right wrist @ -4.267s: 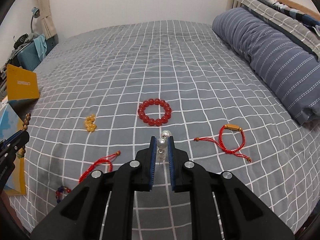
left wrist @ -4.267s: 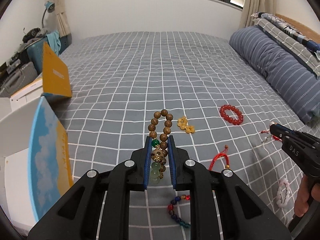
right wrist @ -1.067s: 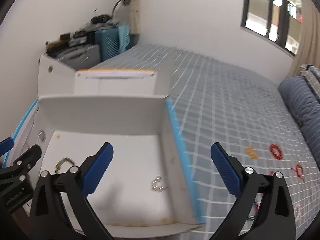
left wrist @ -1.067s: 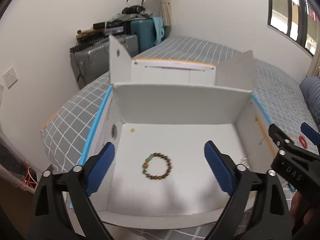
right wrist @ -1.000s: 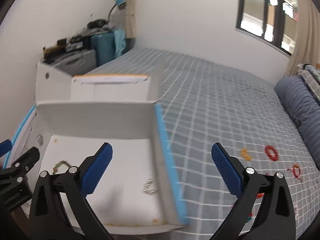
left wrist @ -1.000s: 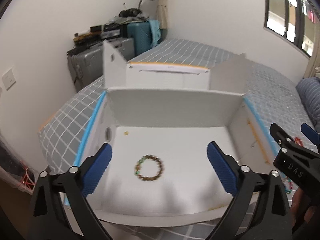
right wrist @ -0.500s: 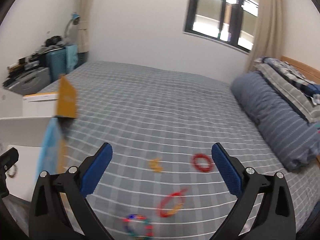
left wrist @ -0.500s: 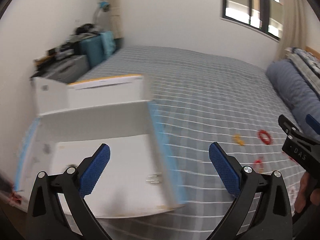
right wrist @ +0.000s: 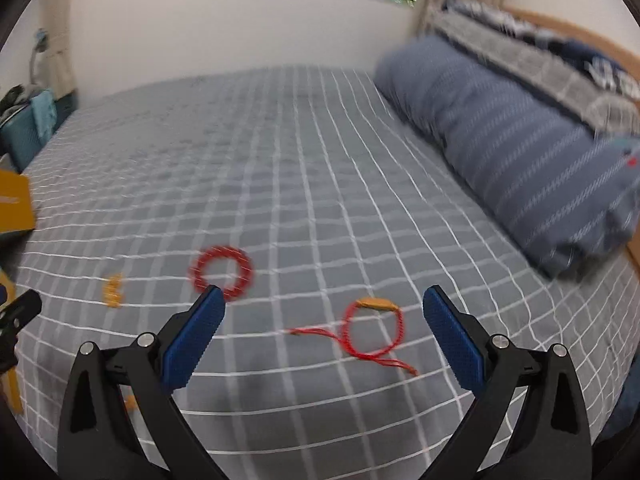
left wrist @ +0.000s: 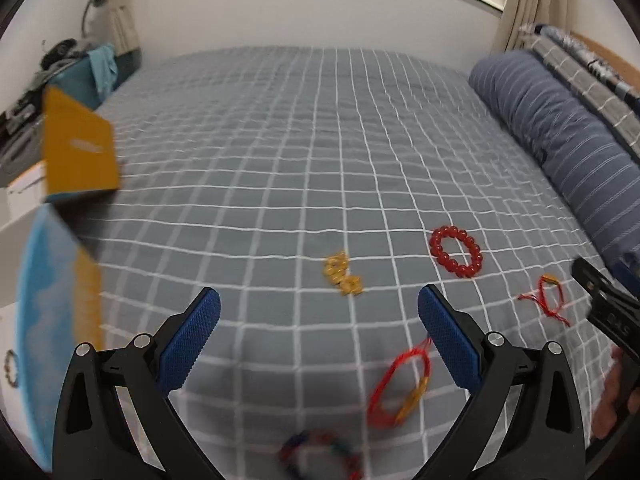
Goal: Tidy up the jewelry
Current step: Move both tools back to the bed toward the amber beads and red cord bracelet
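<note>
Jewelry lies on the grey checked bed. In the left wrist view I see a yellow bead piece, a red bead bracelet, a red cord bracelet, a second red cord bracelet and a multicoloured bead bracelet. My left gripper is open and empty above them. My right gripper is open and empty over a red cord bracelet, with the red bead bracelet and the yellow piece to its left.
A white box with a blue and orange flap stands at the left edge of the bed; a bead bracelet shows inside it. A blue striped pillow lies along the right. Luggage sits at the far left.
Both grippers have swung right, away from the white box and over the bed. The wooden bead bracelet and the pearl piece were let go in the box. Both grippers stay open.
</note>
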Demonstrator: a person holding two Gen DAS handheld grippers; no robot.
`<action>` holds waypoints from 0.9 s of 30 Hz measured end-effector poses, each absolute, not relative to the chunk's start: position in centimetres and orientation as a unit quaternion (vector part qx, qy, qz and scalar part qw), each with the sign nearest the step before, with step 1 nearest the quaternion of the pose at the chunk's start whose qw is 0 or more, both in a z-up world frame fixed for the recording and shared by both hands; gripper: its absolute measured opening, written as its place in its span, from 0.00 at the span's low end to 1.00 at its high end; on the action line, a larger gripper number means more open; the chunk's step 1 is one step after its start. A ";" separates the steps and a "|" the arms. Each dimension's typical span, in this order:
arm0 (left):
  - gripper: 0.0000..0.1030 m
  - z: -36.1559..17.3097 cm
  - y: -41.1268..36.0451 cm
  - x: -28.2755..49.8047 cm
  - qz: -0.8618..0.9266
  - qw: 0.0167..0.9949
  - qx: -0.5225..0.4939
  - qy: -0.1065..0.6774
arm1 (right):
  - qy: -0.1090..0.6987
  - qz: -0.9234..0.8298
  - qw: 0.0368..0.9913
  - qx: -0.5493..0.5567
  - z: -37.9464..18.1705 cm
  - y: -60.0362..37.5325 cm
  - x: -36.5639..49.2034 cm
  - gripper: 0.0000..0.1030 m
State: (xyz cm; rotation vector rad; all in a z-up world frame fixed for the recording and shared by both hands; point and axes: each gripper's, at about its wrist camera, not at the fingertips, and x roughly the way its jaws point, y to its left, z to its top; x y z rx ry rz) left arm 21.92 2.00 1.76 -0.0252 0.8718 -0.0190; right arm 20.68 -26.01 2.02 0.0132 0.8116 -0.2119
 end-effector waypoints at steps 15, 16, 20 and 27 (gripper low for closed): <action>0.94 -6.4 -0.2 30.7 -0.019 0.879 0.013 0.475 | 0.470 -0.113 0.874 0.050 -3.6 -30.0 24.0 0.93; 0.94 -6.7 -0.1 30.8 -0.018 0.878 0.014 0.477 | 0.471 -0.114 0.873 0.052 -3.8 -30.1 24.0 0.93; 0.94 -7.6 -0.3 30.8 -0.018 0.875 0.028 0.484 | 0.481 -0.119 0.866 0.057 -5.0 -30.8 24.5 0.92; 0.70 -7.3 0.0 30.7 -0.019 0.876 0.030 0.482 | 0.500 -0.109 0.856 0.077 -6.1 -31.1 25.1 0.77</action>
